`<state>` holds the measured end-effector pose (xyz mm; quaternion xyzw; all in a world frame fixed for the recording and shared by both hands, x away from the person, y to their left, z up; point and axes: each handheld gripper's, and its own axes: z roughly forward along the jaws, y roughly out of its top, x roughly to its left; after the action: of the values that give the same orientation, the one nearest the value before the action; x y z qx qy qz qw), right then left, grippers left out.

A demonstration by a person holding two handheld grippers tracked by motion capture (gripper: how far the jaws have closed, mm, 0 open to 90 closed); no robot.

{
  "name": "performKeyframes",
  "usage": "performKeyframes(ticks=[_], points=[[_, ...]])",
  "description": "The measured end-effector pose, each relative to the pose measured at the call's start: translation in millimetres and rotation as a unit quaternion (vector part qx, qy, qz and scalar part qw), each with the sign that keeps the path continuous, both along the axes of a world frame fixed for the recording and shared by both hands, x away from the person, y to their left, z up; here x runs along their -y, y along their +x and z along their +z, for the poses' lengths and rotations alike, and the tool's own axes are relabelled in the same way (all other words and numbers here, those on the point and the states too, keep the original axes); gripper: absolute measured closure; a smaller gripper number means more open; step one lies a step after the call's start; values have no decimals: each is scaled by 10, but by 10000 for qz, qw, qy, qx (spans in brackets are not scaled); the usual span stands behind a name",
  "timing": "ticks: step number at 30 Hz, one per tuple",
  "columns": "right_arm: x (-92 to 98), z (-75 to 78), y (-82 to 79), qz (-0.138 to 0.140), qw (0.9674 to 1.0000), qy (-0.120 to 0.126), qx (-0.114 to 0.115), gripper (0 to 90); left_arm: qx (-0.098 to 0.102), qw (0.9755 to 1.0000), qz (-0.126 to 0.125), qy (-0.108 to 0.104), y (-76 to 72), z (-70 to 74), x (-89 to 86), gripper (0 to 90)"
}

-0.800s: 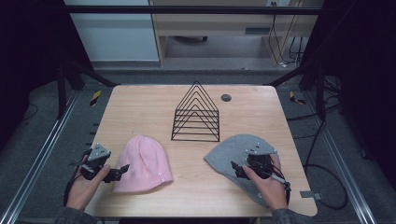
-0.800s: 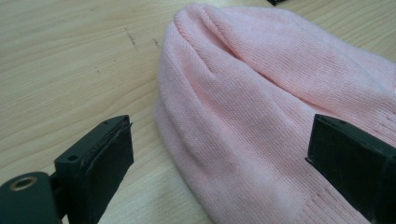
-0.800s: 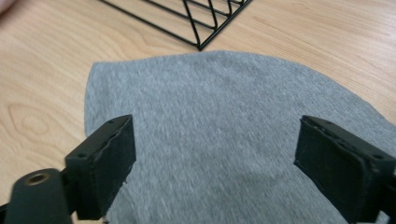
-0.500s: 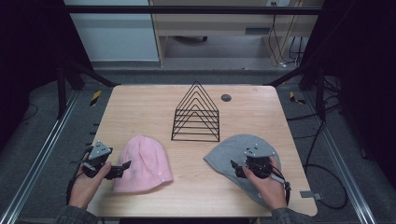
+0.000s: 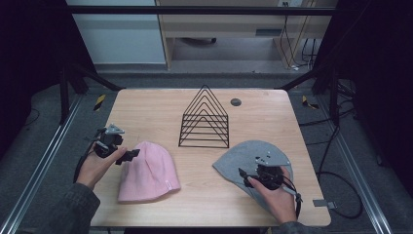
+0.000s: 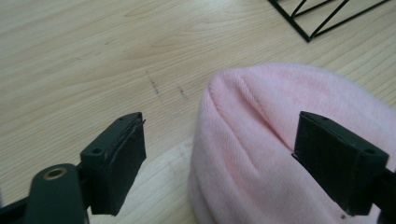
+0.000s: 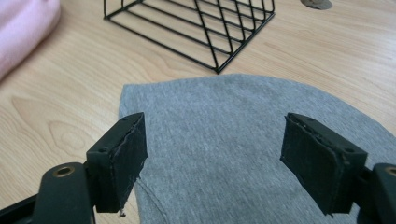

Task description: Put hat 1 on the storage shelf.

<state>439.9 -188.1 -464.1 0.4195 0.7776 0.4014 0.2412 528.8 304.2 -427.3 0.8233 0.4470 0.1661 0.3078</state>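
Your right hand (image 5: 277, 195) and the right gripper (image 5: 246, 176) cover the near part of the grey beanie (image 5: 248, 155) in the high view, and its brim runs off the bottom edge in the right gripper view. The pink beanie (image 6: 280, 140) is cut off at the right and bottom edges of the left gripper view. The small dark disc (image 5: 235, 102) beyond the wire rack (image 5: 205, 119) is too small for you to identify.

A pink knit beanie (image 5: 146, 170) lies flat at the surface's near left; a grey beanie (image 5: 253, 158) lies flat near right.
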Motion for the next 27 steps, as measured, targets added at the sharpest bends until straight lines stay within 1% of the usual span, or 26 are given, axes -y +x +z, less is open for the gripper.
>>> performKeyframes(ticks=[1, 2, 3, 4, 5, 6, 7, 8, 9, 10, 11, 12, 13, 15, 16, 17, 19, 21, 22, 23, 25, 26, 27], points=[[-22, -6, -2, 18, 10000, -72, -17, 234, -34, 10000, -7, -35, 33, -7, 10, 183], [-67, -24, 3, 136, 9997, -188, -54, 253, -68, 9999, -35, -67, 65, -14, 24, 216], [-76, -25, 3, 169, 9996, -237, -36, 261, -121, 9998, -14, -163, 126, -34, 64, 235], [-76, -25, 3, 169, 9996, -237, -36, 261, -121, 9998, -14, -163, 126, -34, 64, 254], [-77, -25, -2, 187, 9995, -232, -41, 270, -133, 9999, -8, -102, 167, -65, 103, 254], [-59, -29, -16, 193, 9995, -249, -63, 284, -149, 9998, 13, 147, 223, -131, 160, 321], [-45, -31, -21, 183, 9995, -271, -50, 287, -165, 9996, 28, 233, 238, -155, 168, 349], [-36, -29, -25, 176, 9995, -255, -52, 290, -215, 9994, 41, 255, 252, -189, 178, 369], [-19, -23, -33, 153, 9996, -240, -61, 293, -262, 9995, 36, 196, 257, -224, 189, 382], [-7, -21, -39, 137, 9997, -202, -71, 294, -303, 9993, -7, 232, 258, -246, 195, 403], [3, -21, -46, 133, 9997, -201, -94, 293, -293, 9991, -23, 310, 260, -269, 205, 413], [7, -22, -55, 128, 9996, -200, -142, 292, -315, 9989, -12, 334, 264, -290, 217, 422], [7, -22, -55, 128, 9996, -200, -142, 292, -315, 9989, -12, 334, 264, -290, 217, 425], [11, -40, -48, 135, 9994, -258, -173, 289, -394, 9987, -30, 322, 291, -345, 248, 432], [11, -40, -48, 135, 9994, -258, -173, 289, -394, 9987, -30, 322, 291, -345, 248, 452], [6, -49, -37, 108, 9994, -266, -205, 289, -449, 9986, -52, 280, 301, -361, 250, 468], [11, -50, -33, 111, 9993, -293, -199, 289, -476, 9985, -62, 272, 302, -366, 254, 479], [21, -44, -42, 64, 9991, -370, -179, 288, -524, 9981, -156, 267, 285, -384, 262, 556], [21, -44, -42, 64, 9991, -370, -179, 288, -524, 9981, -156, 267, 285, -384, 262, 591], [32, -29, -51, 37, 9993, -336, -140, 289, -578, 9978, -193, 269, 273, -388, 267, 618], [43, -27, -43, 4, 9994, -315, -127, 288, -627, 9975, -183, 270, 263, -402, 267, 670], [48, -32, -38, 0, 9994, -320, -132, 287, -621, 9977, -148, 229, 254, -403, 263, 693], [48, -39, -35, -26, 9994, -316, -167, 284, -595, 9978, -135, 269, 240, -394, 261, 735]])
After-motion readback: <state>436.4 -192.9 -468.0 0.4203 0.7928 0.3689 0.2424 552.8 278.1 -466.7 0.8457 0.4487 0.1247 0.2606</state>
